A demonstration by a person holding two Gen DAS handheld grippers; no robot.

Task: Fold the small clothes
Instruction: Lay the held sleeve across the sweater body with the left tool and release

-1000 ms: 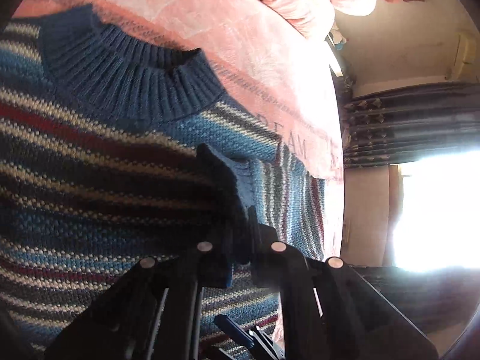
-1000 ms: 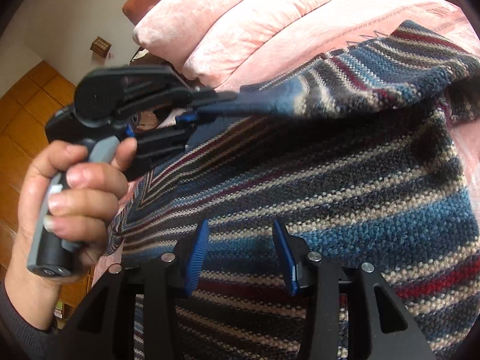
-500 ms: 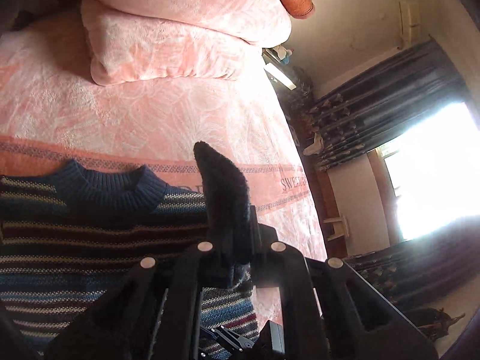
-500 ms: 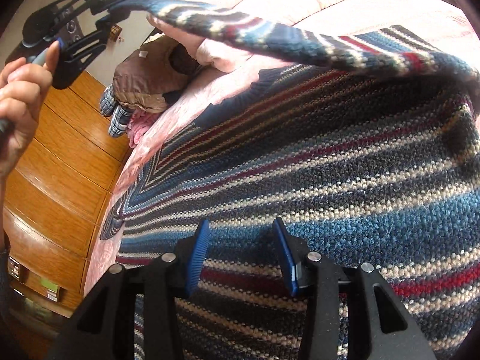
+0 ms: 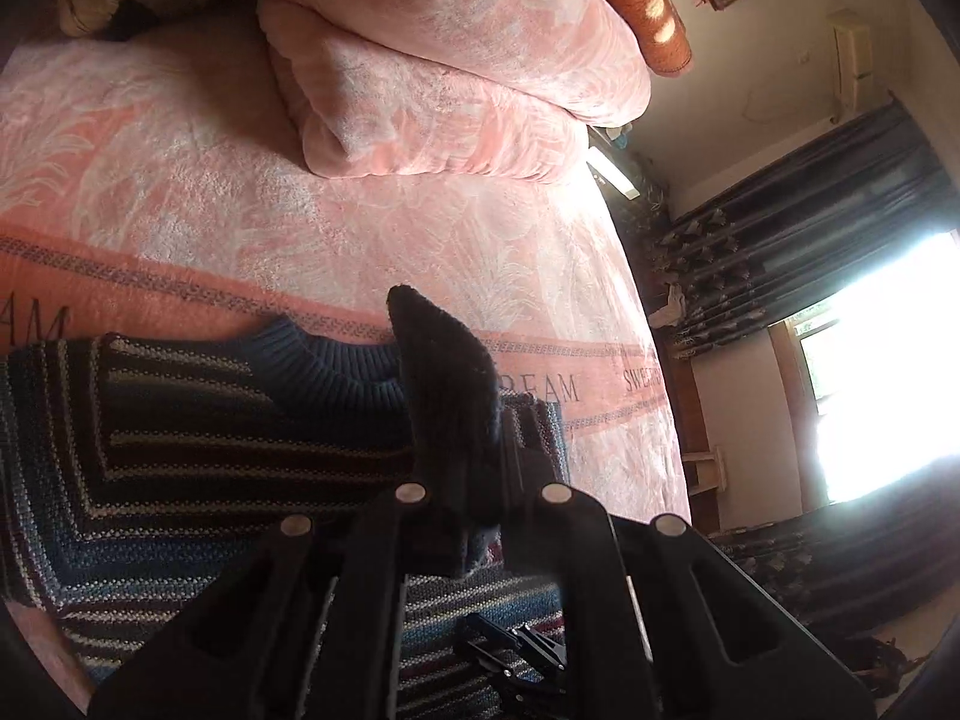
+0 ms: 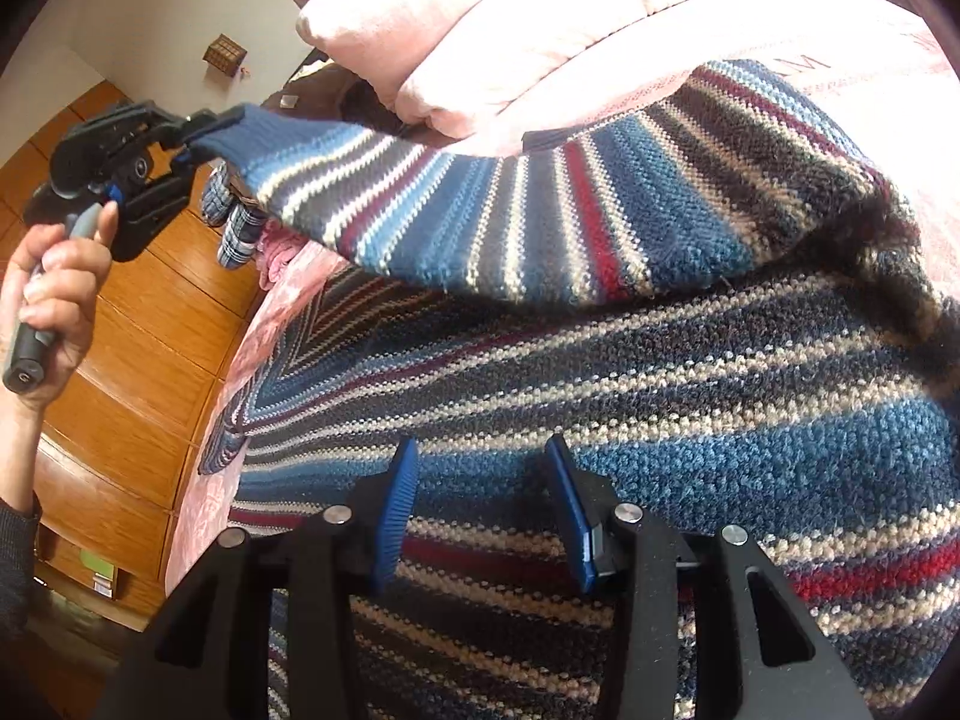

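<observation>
A striped knit sweater [image 6: 690,420] in blue, red, grey and cream lies spread on the pink bed [image 5: 420,240]. Its navy ribbed collar [image 5: 336,372] shows in the left wrist view. My left gripper [image 5: 480,468] is shut on the navy sleeve cuff [image 5: 444,396], which sticks up between its fingers. In the right wrist view that left gripper [image 6: 180,132] holds the sleeve [image 6: 510,210] stretched in the air above the sweater's body, gripped by a hand [image 6: 54,300]. My right gripper [image 6: 480,504] hovers open just over the sweater, blue pads [image 6: 396,504] apart, nothing between them.
Pink folded pillows [image 5: 450,90] lie at the head of the bed. A heap of other clothes [image 6: 240,222] sits near the bed's edge by a wooden wardrobe [image 6: 150,330]. Dark curtains [image 5: 810,210] and a bright window [image 5: 888,360] stand beyond the bed.
My left gripper lifted the sleeve cuff up and away from the sweater's body, drawing the sleeve out taut to the left. My right gripper stayed open over the sweater.
</observation>
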